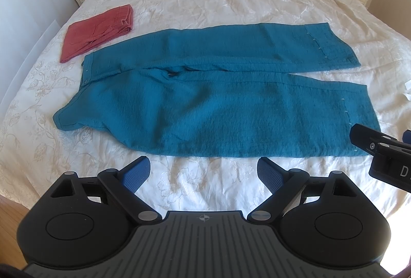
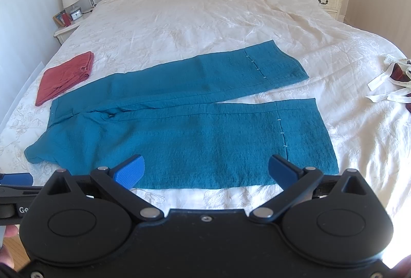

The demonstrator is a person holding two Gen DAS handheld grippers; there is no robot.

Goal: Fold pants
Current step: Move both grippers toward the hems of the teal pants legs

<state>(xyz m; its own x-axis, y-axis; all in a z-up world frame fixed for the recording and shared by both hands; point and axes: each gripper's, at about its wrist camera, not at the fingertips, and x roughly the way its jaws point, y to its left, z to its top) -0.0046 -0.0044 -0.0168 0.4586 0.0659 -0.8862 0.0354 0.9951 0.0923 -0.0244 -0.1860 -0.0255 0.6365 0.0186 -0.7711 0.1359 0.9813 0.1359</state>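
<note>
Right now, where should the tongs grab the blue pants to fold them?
Probably the near leg's long edge of the blue pants: it lies flat and straight along the bed's near side. Come from that side, left tongs and right tongs spread, both open, then lift it over the far leg.

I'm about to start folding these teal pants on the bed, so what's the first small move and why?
Probably lower both open tools onto the near leg's edge. The teal pants lie flat, legs apart, and the left tool and right tool hover empty just short of that edge, placed to lift it over the far leg.
</note>
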